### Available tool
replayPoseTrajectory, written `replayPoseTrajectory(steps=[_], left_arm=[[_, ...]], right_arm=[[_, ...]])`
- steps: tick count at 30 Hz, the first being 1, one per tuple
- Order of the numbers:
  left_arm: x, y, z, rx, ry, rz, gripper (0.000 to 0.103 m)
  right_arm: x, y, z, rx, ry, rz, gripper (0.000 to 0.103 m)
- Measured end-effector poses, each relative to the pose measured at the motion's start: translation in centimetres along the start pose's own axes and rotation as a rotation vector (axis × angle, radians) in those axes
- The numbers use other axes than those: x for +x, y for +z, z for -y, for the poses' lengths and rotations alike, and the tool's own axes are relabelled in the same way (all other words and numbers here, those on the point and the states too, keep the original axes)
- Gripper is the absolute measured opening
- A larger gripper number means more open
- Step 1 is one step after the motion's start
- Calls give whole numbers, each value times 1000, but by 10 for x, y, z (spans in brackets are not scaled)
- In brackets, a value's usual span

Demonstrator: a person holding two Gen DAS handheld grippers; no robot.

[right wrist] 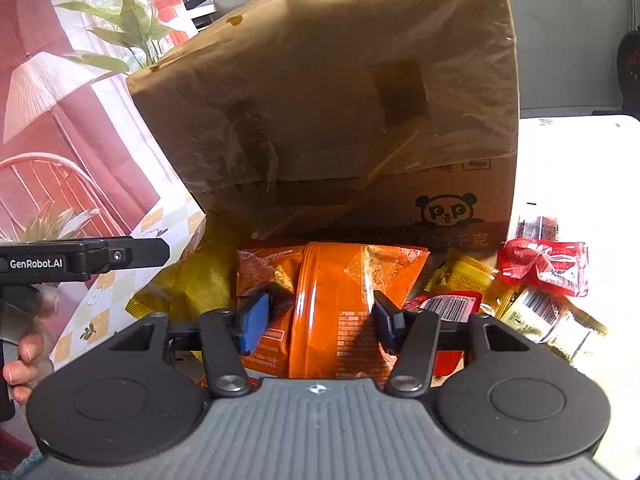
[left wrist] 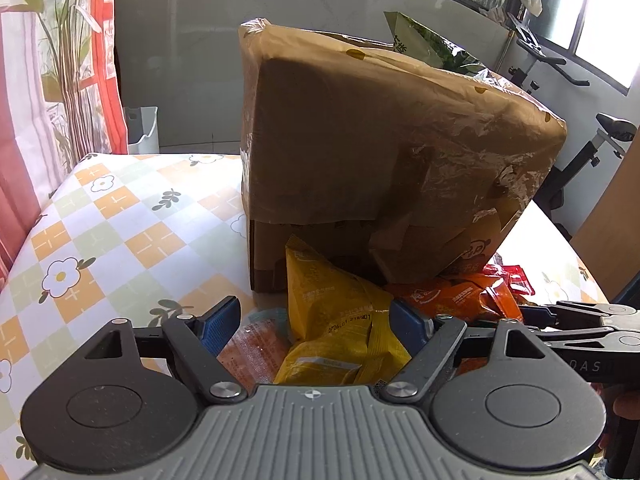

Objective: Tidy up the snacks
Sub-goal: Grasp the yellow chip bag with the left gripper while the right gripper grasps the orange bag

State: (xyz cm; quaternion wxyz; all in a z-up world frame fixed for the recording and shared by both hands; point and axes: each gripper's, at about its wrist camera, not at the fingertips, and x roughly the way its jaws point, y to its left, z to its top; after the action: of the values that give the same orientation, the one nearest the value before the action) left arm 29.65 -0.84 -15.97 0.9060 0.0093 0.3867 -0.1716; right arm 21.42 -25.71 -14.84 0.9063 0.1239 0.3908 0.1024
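1. i am at the picking step: both of my tools hang over a heap of snack packets on the flower-and-check patterned counter (left wrist: 120, 216), in front of the big brown cardboard box (left wrist: 380, 152).
2. my right gripper (right wrist: 320, 320) has the glossy orange foil snack packet (right wrist: 332, 304) between its blue fingers (right wrist: 252, 322); they look closed onto its sides, so i judge it grasped, though the far pad's contact is hard to see.
3. my left gripper (left wrist: 316, 328) is released, fingers spread wide, with the crinkled yellow foil snack packet (left wrist: 336, 320) lying between them, not pinched.
4. the box sits tilted, its opening facing away from me, so i cannot tell what it holds; a green-printed bag (left wrist: 432, 48) pokes up behind its top edge.
5. loose on the counter to the right lie a red plastic wrapper (right wrist: 548, 264) and other small sachets.
6. next i should lift the orange packet clear without dragging its neighbours, then find the box opening.
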Motion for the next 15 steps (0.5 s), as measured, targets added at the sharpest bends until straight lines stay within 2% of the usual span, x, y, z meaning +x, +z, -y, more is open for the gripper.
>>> replayPoseTrajectory(steps=[5, 8, 12, 15], left_arm=[[16, 3, 12, 46, -4, -18, 84], [29, 4, 18, 67, 2, -35, 84], [44, -2, 21, 39, 15, -58, 84], [51, -10, 22, 21, -8, -83, 85]], right_arm=[[-10, -5, 4, -35, -53, 33, 53], [-13, -6, 8, -26, -49, 40, 53], [-13, -7, 7, -31, -47, 42, 53], [-13, -8, 6, -39, -45, 45, 53]])
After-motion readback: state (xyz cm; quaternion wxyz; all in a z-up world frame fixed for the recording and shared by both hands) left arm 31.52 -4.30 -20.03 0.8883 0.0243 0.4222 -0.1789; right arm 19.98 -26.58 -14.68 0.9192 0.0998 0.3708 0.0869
